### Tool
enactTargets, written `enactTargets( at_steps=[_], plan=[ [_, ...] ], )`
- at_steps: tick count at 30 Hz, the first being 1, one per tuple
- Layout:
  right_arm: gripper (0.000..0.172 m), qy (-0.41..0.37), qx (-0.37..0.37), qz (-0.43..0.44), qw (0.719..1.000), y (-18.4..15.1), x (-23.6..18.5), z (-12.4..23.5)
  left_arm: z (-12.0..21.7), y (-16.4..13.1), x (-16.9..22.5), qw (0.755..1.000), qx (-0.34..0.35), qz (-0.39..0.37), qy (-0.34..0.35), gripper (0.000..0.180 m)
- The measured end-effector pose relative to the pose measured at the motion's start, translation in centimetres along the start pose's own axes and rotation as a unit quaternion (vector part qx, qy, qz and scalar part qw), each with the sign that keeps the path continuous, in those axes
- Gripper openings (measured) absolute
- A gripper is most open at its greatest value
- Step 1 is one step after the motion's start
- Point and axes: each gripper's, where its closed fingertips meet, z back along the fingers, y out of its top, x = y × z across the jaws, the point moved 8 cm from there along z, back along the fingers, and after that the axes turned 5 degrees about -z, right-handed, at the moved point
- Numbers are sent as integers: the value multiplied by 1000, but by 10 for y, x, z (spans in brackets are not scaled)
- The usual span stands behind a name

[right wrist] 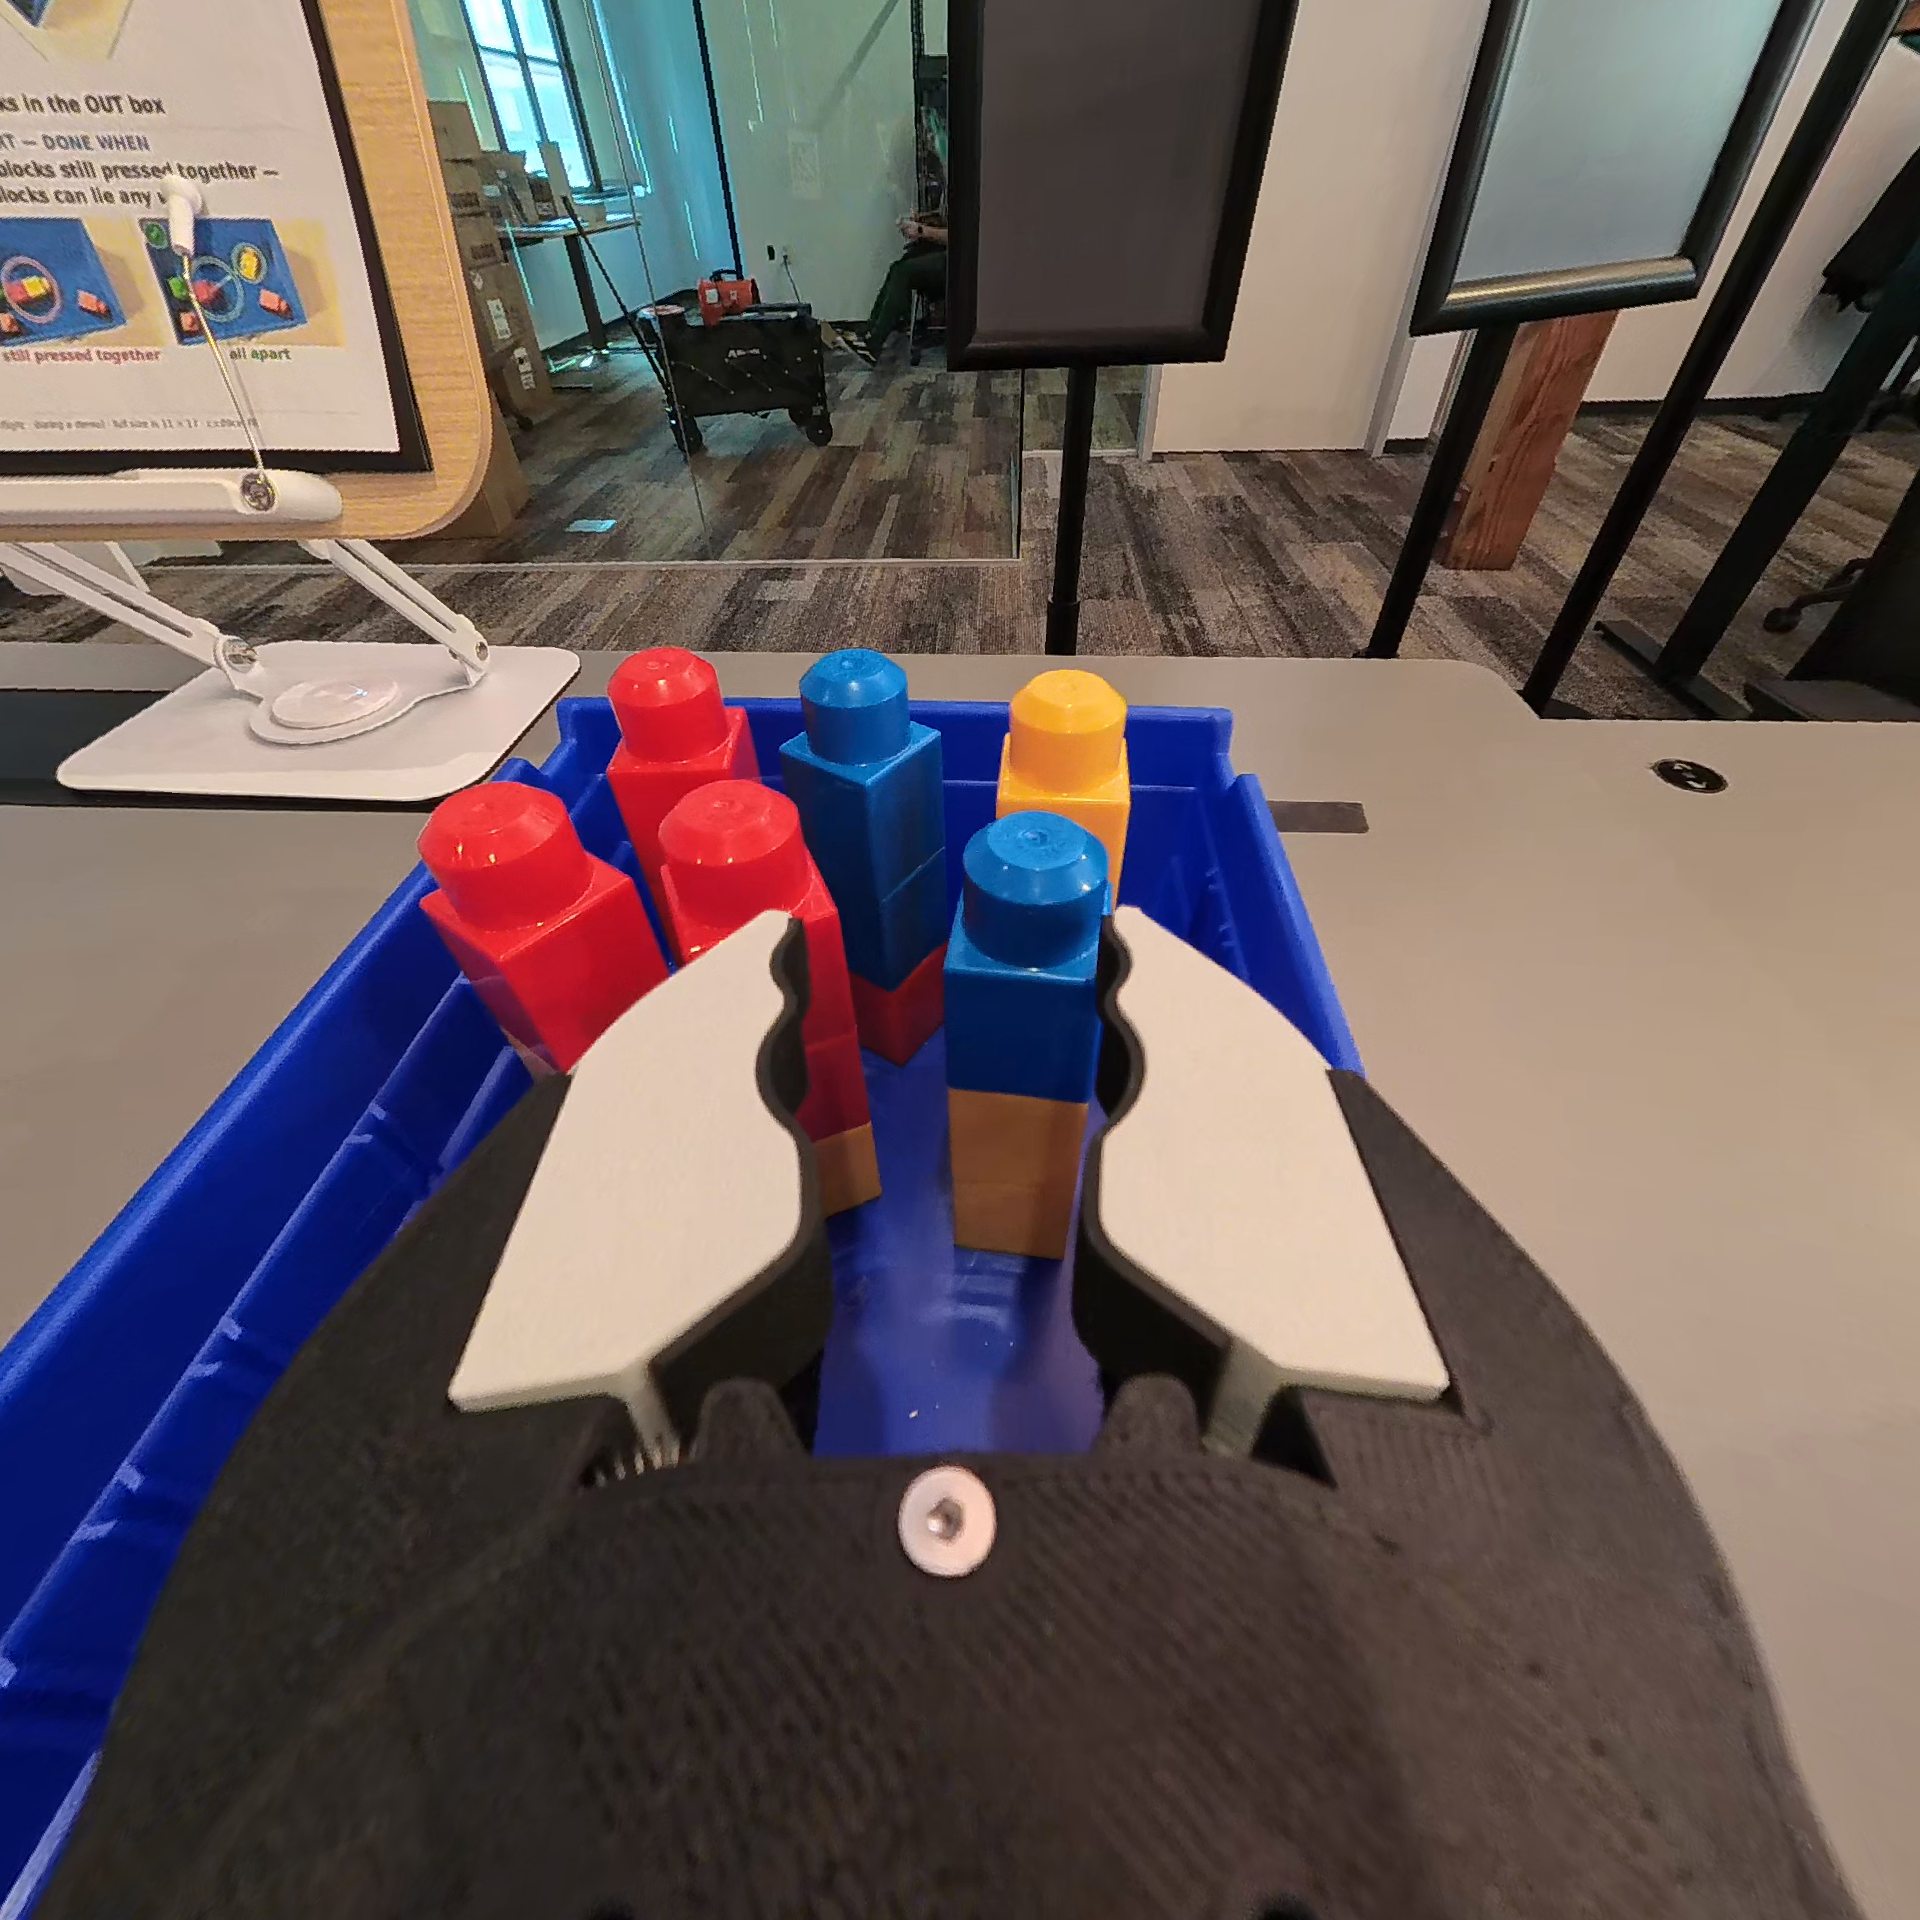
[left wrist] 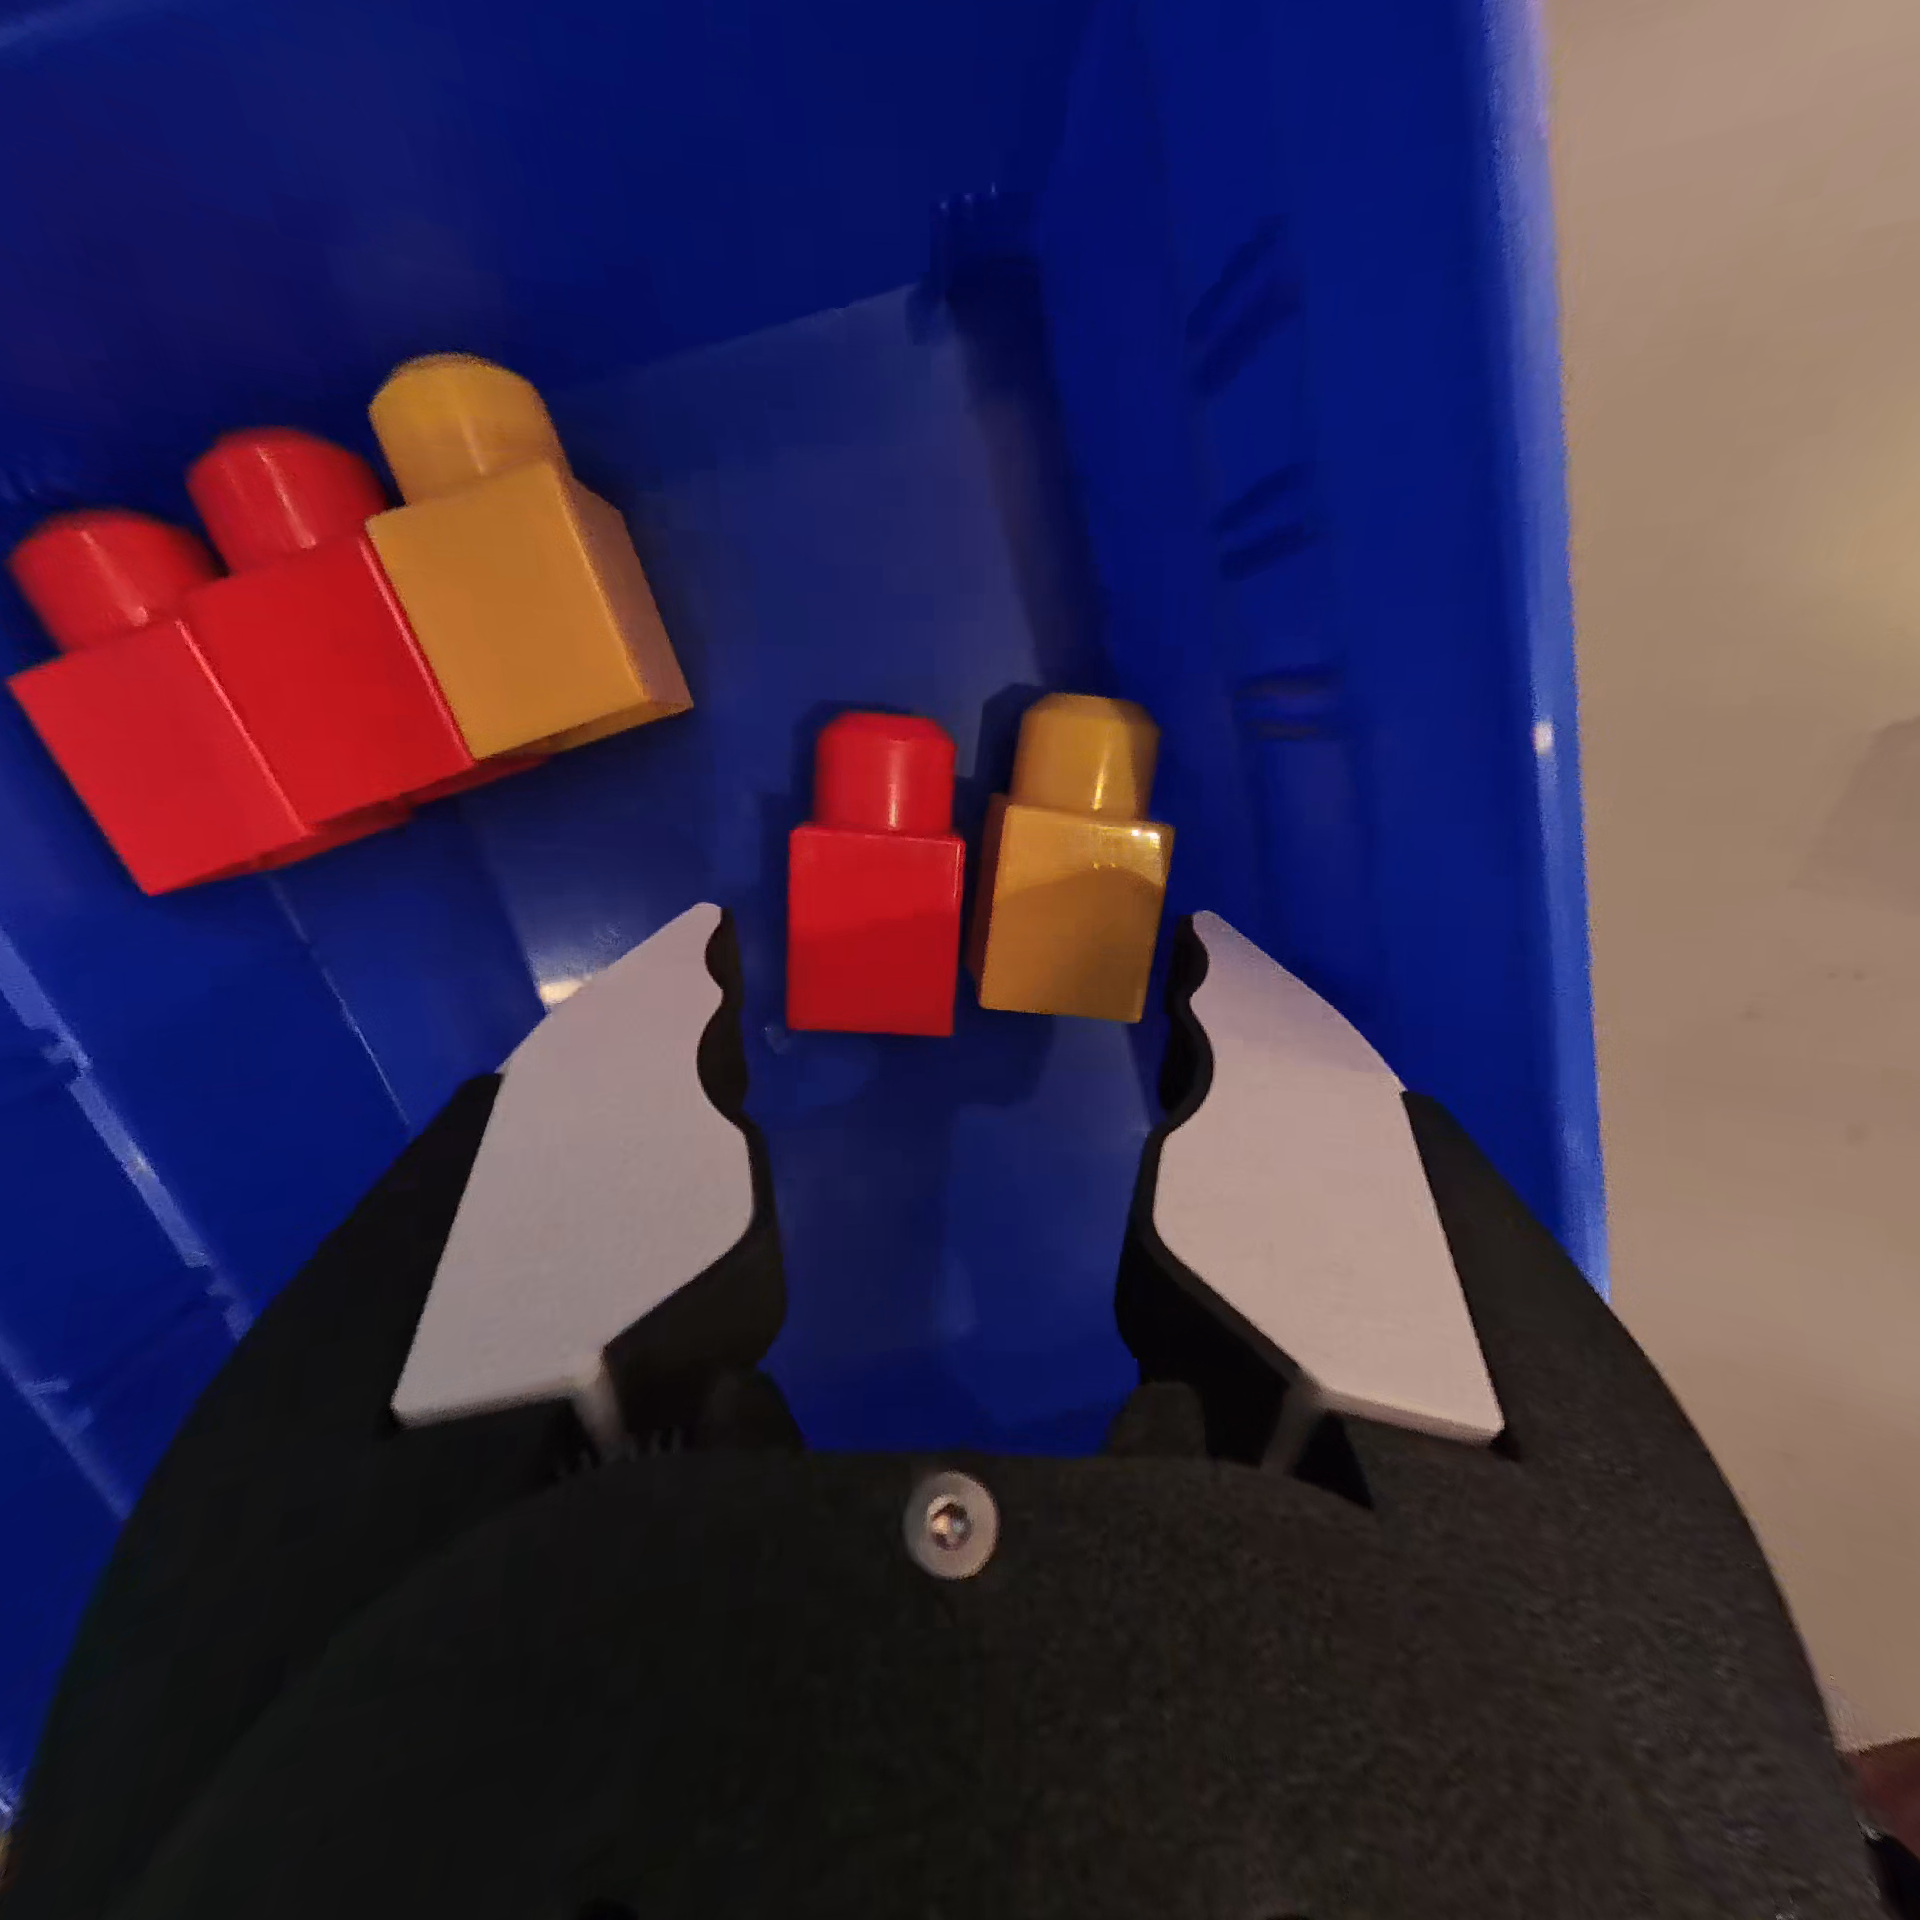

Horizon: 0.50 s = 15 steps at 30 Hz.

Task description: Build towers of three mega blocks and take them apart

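In the left wrist view my left gripper (left wrist: 956,920) is open and empty over the floor of a blue bin (left wrist: 1299,520). A single red block (left wrist: 873,925) and a single yellow block (left wrist: 1075,914) lie side by side just past its fingertips, and neither pad touches them. A red pair (left wrist: 208,686) and a yellow block (left wrist: 520,603) lie at the upper left. In the right wrist view my right gripper (right wrist: 953,920) is open above another blue bin (right wrist: 312,1091) of standing towers. A blue-on-yellow tower (right wrist: 1023,1018) stands between the fingers, close to the right one, with a gap on its left.
Other towers stand in the right bin: three red-topped ones (right wrist: 540,935), (right wrist: 675,748), (right wrist: 748,883), a blue one on a red base (right wrist: 868,831) and a yellow-topped one (right wrist: 1065,779). A board on a white stand (right wrist: 312,717) sits at the left on the grey table (right wrist: 1558,987). My right fingertips sit around 60 cm from my left ones.
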Motion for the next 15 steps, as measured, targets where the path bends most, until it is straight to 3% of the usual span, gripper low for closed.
enactTargets(
  at_steps=[6,15],
  plan=[
    [54,2,-1,1,1000,0,-1,0,-12,0,3,999,-33,-19,16,78],
    [55,4,-3,1,1000,-1,-2,-1,9,-11,-18,1000,5,11,-23,65]
  ],
)
